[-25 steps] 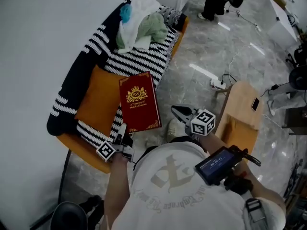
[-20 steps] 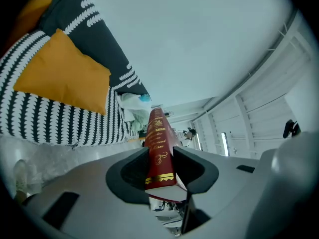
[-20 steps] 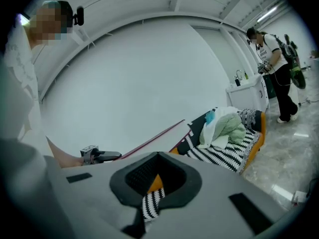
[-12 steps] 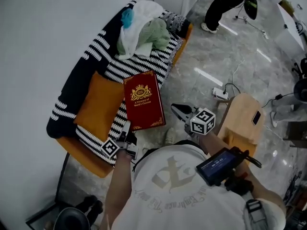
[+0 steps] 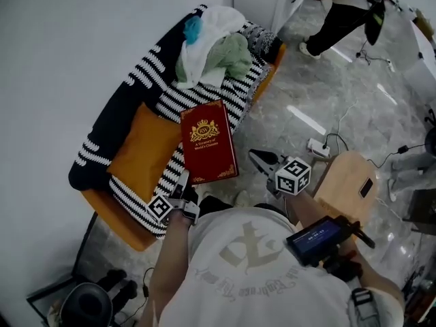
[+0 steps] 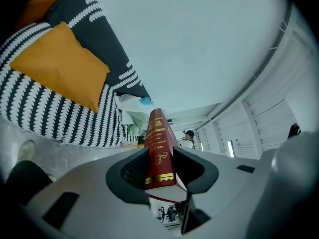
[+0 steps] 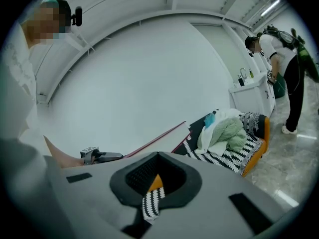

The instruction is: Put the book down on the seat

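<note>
Red hardcover book (image 5: 208,142), clamped by its lower edge in the left hand-held gripper (image 5: 184,181), hangs at frame centre over the front edge of the striped sofa seat (image 5: 197,97); released there, it could slide to the floor (image 5: 293,94). Right hand-held gripper (image 5: 261,161) gapes empty.

Head view from above, both gripper views low, seat (image 5: 174,101) shared.

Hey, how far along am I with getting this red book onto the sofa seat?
Done: the book is lifted and held over the striped seat, beside the orange cushion. In hand: the left gripper is shut on its lower corner; the right gripper is open and empty. Left: lay the book flat on the seat and release; whether it touches the seat yet can't be told.
</note>
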Available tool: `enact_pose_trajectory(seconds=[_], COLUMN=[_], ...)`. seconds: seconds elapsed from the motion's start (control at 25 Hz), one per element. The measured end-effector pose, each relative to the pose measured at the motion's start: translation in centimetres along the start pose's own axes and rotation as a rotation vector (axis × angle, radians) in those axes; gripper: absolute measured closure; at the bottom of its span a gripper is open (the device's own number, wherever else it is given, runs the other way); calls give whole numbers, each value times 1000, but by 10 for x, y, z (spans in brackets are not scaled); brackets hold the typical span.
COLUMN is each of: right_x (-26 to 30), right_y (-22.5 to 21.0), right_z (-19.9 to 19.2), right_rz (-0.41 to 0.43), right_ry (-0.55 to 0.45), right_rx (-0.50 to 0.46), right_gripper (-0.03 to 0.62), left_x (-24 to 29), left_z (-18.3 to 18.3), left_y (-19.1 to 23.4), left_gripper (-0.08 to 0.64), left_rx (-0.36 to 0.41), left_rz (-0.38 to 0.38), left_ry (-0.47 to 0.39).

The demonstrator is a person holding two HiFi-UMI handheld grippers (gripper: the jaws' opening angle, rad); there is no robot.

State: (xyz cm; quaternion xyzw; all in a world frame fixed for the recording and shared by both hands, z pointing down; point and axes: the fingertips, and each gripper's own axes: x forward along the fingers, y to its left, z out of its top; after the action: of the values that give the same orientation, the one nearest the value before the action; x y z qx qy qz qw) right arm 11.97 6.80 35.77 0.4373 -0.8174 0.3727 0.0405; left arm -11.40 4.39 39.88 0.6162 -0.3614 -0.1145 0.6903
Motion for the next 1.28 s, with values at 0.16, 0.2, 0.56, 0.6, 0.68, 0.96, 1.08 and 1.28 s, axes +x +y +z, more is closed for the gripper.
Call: enact_pose_trajectory(seconds=[0.16,0.2,0.56,0.6,0.68,0.96,1.08,1.28], right_x=[-2,-3,-10,-11,-13,-18,-17,-15], right_y=[-3,-3,-14,-17,-23,-36,-36,-36], right_z=[-3,-5,-16,-15,-13,-21,-20,-15], right_rz=[3,3,-4,-7,-11,-7,-4,3], right_ry=[-7,-7,6,1,-7,-14,-19,-24], right_rx=[8,8,-18,-25,-35,-63,-71,-96], right_gripper=[578,578,578,578,578,578,578,578], left_x=[2,3,7,8,10,14,15,16], left_z=[1,1,-1,-1,-1,-3,-2,1], left_y=[-1,0,18,20,24,40,41,42], left_gripper=[402,402,402,402,402,402,402,402], left_rx=[15,12,7,6,8,29,40,74], left_rz=[-10,-15,-19,-20,-25,-24,-31,-16], left_ry=[-11,-16,-39,-43,-52,-83,-91,-101])
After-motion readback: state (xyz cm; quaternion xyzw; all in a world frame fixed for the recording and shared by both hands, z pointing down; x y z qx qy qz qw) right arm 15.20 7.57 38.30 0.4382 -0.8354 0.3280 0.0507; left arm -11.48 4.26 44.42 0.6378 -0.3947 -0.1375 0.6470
